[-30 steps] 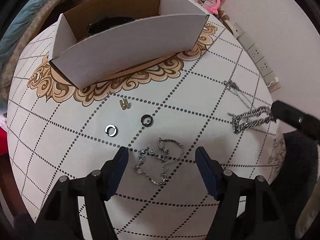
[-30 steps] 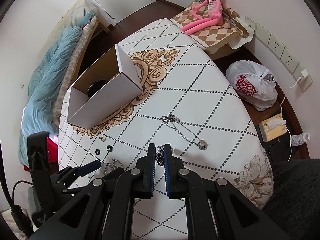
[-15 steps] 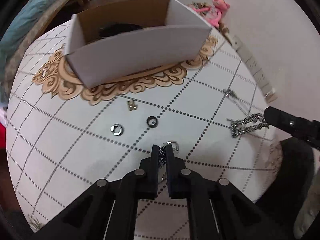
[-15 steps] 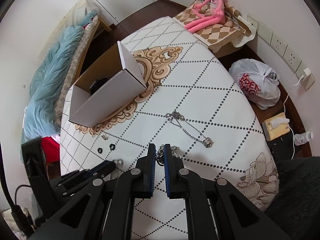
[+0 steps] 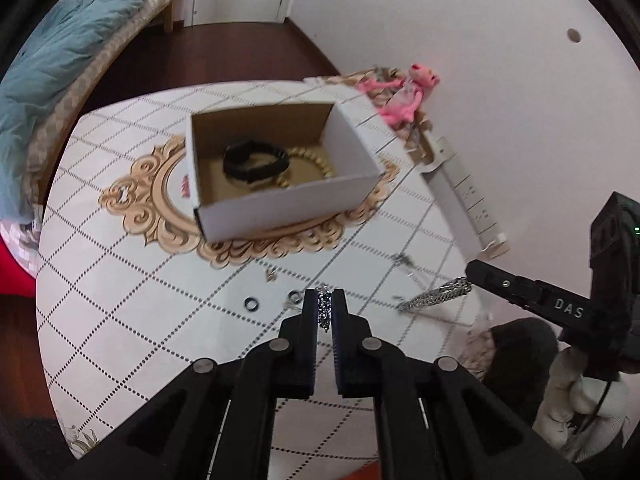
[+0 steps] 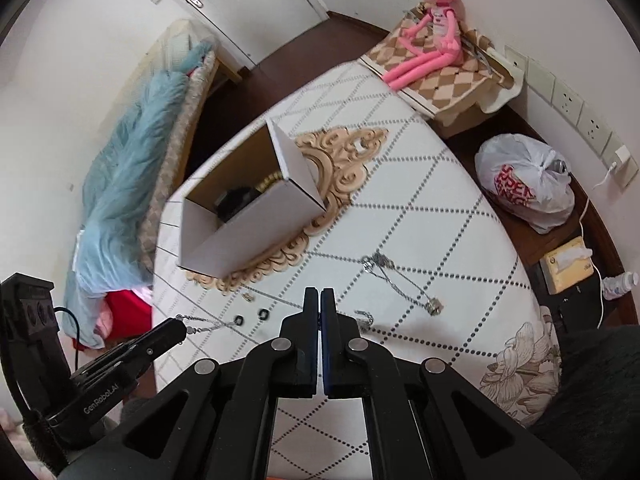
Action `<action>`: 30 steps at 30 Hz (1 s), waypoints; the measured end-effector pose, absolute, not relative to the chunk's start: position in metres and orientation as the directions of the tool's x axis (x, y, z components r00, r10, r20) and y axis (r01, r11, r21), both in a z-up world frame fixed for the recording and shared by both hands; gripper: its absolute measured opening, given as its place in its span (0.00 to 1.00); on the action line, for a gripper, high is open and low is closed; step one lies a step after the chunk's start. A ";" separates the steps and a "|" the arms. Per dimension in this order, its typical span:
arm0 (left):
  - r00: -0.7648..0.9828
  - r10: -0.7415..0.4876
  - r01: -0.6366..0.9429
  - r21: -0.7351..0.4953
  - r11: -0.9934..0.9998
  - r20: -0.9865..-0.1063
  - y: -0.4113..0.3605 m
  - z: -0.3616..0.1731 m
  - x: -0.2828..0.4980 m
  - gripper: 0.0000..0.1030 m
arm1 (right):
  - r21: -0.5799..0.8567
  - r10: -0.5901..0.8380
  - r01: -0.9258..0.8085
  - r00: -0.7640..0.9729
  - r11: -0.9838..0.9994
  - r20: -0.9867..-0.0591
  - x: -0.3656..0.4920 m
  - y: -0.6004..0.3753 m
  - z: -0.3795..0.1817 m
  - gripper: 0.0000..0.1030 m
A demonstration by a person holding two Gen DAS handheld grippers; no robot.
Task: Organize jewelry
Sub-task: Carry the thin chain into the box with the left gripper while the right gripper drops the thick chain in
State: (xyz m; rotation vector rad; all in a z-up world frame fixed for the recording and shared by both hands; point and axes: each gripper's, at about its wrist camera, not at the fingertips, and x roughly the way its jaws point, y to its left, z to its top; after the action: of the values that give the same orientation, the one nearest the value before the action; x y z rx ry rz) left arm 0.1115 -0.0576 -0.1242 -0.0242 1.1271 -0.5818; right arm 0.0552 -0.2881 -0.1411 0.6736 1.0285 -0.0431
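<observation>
My left gripper point(image 5: 324, 294) is shut on a thin silver link bracelet point(image 5: 324, 310), held up over the patterned tablecloth point(image 5: 120, 280). My right gripper point(image 6: 320, 294) is shut on a thick silver chain point(image 5: 436, 298); in the left wrist view that chain hangs from its tip at the right. Beyond both stands an open white cardboard box point(image 5: 280, 204) holding a black bracelet point(image 5: 256, 162) and a gold bead bracelet point(image 5: 316, 162). On the cloth lie a black ring point(image 5: 251, 303), a silver ring point(image 5: 295, 298), a small gold earring point(image 5: 271, 276) and a thin pendant necklace point(image 6: 400, 284).
A pink plush toy point(image 6: 432, 48) sits on a checked cushion past the table's far end. A white plastic bag point(image 6: 524, 188) and a tissue box point(image 6: 568, 264) lie on the floor to the right. A bed with a blue blanket point(image 6: 128, 176) stands left.
My left gripper closed on the link bracelet and lifted it off the cloth, so the box's inside now shows. My right gripper stayed shut and rose a little with the thick chain.
</observation>
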 end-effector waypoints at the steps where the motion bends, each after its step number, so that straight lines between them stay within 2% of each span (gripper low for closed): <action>1: 0.304 -0.460 0.430 -0.311 0.848 -0.834 -0.057 -0.119 0.111 0.04 | 0.505 0.268 0.342 0.548 0.793 -0.792 0.054 -0.291 -0.136 0.01; 12: 0.307 -0.542 0.440 -0.389 0.810 -0.782 -0.070 -0.089 0.123 0.04 | 0.503 0.267 0.282 0.588 0.817 -0.763 0.067 -0.297 -0.089 0.01; 20: 0.365 -0.554 0.432 -0.392 0.813 -0.748 -0.065 -0.053 0.171 0.03 | 0.477 0.291 0.162 0.611 0.864 -0.736 0.130 -0.277 -0.047 0.01; 26: 0.365 -0.518 0.400 -0.372 0.838 -0.774 -0.058 -0.061 0.218 0.04 | 0.430 0.300 0.098 0.581 0.897 -0.757 0.197 -0.253 -0.039 0.01; 30: 0.323 -0.481 0.364 -0.362 0.858 -0.815 -0.053 -0.085 0.245 0.04 | 0.402 0.300 0.090 0.523 0.911 -0.798 0.239 -0.241 -0.054 0.01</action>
State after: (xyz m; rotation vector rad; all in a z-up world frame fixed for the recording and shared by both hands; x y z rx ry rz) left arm 0.2449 -0.0532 -0.0847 -0.1197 1.1117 -0.5564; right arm 0.2393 -0.2410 -0.0544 0.4246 1.0206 0.1301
